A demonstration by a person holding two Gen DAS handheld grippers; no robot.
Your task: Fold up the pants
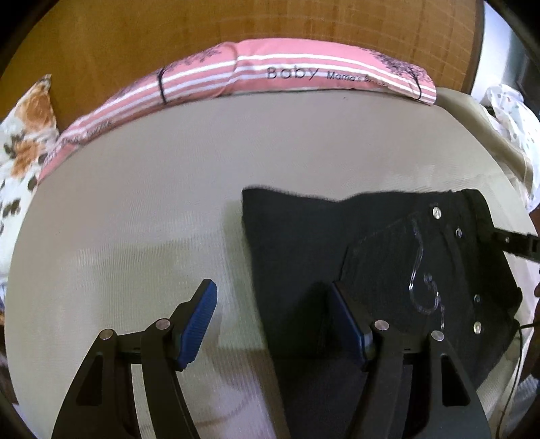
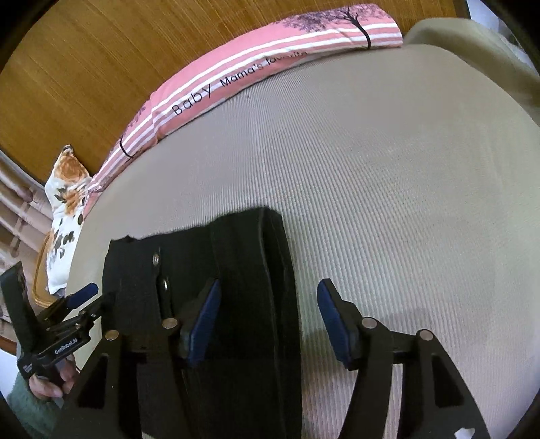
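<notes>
Black pants (image 1: 303,243) lie folded into a compact stack on the beige bed cover (image 1: 168,175), with metal buttons and a clear hanger on top. My left gripper (image 1: 273,293) is open over the stack's left edge, its right finger above the fabric. In the right wrist view the pants (image 2: 236,263) lie at lower left. My right gripper (image 2: 268,299) is open over the stack's right edge, left finger above the fabric, right finger above the bed cover (image 2: 371,202). The left gripper also shows in that view (image 2: 91,295), held by a hand at the stack's left side.
A pink striped pillow (image 1: 270,74) lies along the far edge against the wooden headboard (image 1: 236,27). A floral cushion (image 1: 23,141) sits at the far left. White dotted cloth (image 1: 513,114) lies at the right edge of the bed.
</notes>
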